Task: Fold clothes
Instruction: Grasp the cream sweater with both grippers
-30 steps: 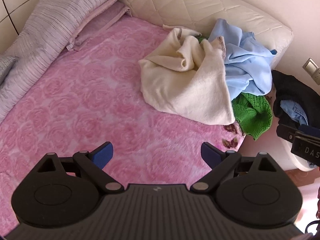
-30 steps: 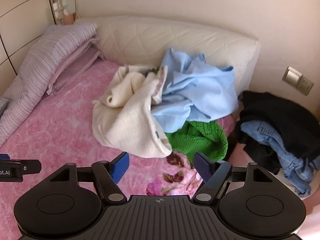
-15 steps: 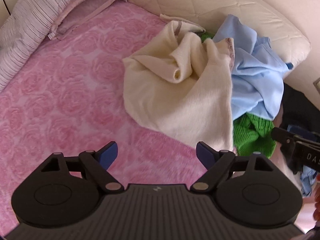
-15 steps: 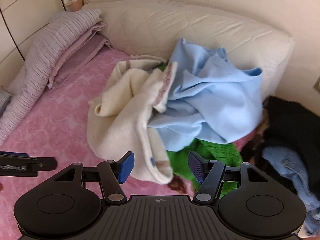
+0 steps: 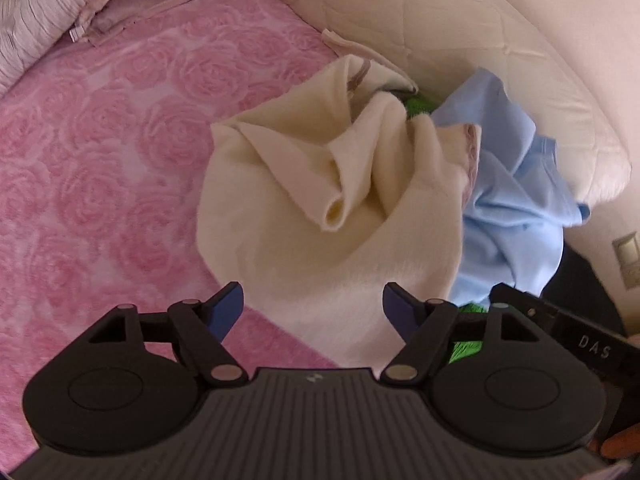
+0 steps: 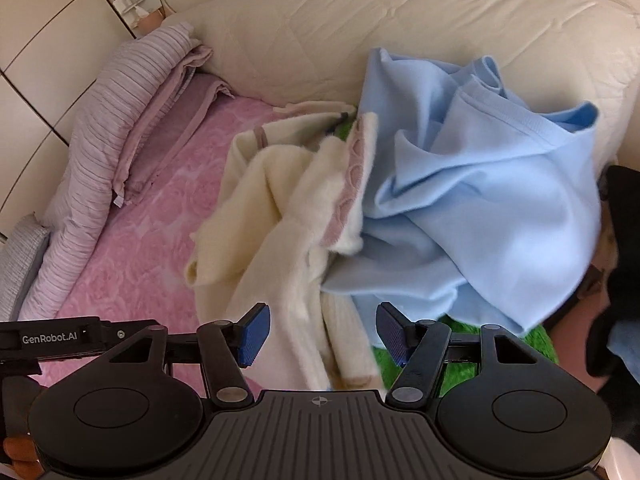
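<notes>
Sweater (image 5: 320,208) crumpled on bed (image 5: 100,140) beside blue shirt (image 6: 480,208) | left tool (image 5: 312,308) closing, empty; right tool (image 6: 320,332) wide, empty | risk: snagging both garments (they overlap)

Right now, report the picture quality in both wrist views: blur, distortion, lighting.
Left wrist view: fisheye bends the cushioned bed edge into an arc; the cream garment looks soft, the pink bedspread blurs toward the rim; the corners go dark. Right wrist view: the cream garment's near folds smear with motion; the light blue garment is evenly lit, without glare.
</notes>
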